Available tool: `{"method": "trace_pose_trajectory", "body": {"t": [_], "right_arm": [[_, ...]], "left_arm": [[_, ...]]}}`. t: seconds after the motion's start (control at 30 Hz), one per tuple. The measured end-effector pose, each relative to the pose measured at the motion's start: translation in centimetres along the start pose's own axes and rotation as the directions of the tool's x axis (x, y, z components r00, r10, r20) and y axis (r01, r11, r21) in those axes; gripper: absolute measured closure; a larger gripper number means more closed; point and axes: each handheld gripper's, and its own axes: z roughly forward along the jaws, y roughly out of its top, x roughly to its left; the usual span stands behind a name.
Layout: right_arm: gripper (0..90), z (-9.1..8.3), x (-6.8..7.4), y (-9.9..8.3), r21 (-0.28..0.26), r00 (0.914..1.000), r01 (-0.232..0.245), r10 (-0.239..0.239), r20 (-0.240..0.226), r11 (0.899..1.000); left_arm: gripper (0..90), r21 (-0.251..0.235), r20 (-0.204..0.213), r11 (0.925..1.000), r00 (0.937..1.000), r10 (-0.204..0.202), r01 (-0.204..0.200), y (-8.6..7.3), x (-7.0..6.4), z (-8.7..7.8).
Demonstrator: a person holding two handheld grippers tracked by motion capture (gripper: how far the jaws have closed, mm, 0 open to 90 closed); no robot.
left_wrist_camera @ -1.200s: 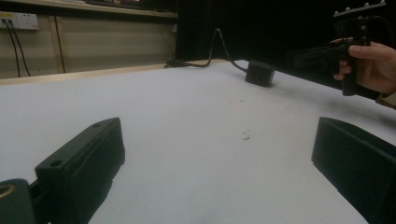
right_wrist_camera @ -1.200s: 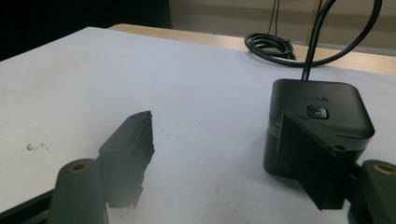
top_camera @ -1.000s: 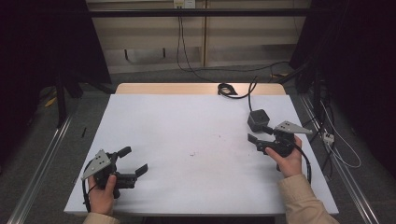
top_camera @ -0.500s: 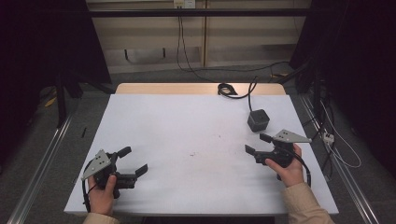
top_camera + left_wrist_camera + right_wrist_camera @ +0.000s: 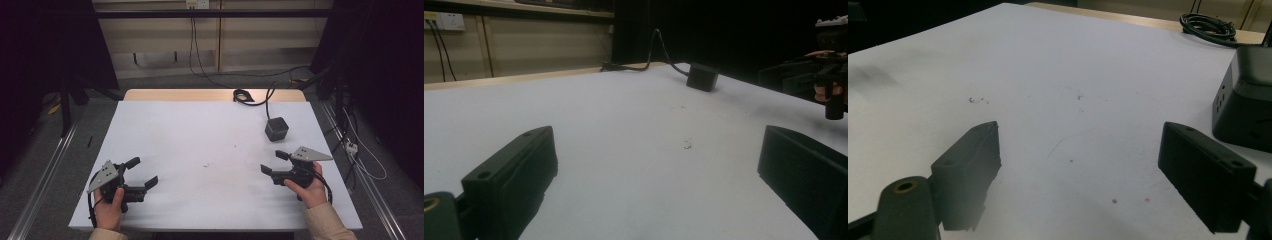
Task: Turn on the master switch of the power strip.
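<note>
My left gripper (image 5: 141,173) rests low over the white table (image 5: 200,135) at its front left, held in a hand, jaws wide open and nothing between them. At the front right, my right gripper (image 5: 274,162) is likewise open and empty, pointing left across the table. A black cube-shaped power block (image 5: 276,129) sits on the table just beyond the right gripper, with its cable running to the back edge. The same power block (image 5: 1245,97) lies close to the right jaw in the right gripper view, and the power block (image 5: 702,77) shows far off in the left gripper view.
A coiled black cable (image 5: 244,96) lies at the table's back edge on a wooden strip (image 5: 175,94). Small dark specks (image 5: 206,164) mark the table's middle. More cables (image 5: 360,150) hang off the right side by the metal rail.
My right gripper has drawn back toward the front edge, away from the power block, and swung left. The left gripper has stayed put.
</note>
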Motion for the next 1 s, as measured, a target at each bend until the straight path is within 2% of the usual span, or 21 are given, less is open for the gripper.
{"method": "trace_pose_trajectory", "body": {"t": [0.33,0.7,1.0], "right_arm": [[17.2,-0.7,0.5,-0.9,0.022,0.9997,0.015,-0.014,-0.017,1.000],[17.2,-1.6,0.7,-1.5,0.027,0.9996,0.024,-0.023,-0.016,0.999],[17.1,-2.1,0.8,-2.2,0.051,0.9993,0.037,-0.037,-0.011,0.998]], "left_arm": [[2.0,0.000,0.003,1.0000,1.0000,0.003,-0.003,0.0,0.0,0.0],[2.0,0.004,0.001,1.0000,1.0000,0.003,-0.003,0.0,0.0,0.1],[2.0,0.003,0.000,1.0000,1.0000,0.003,-0.003,0.0,0.0,0.1]]}}
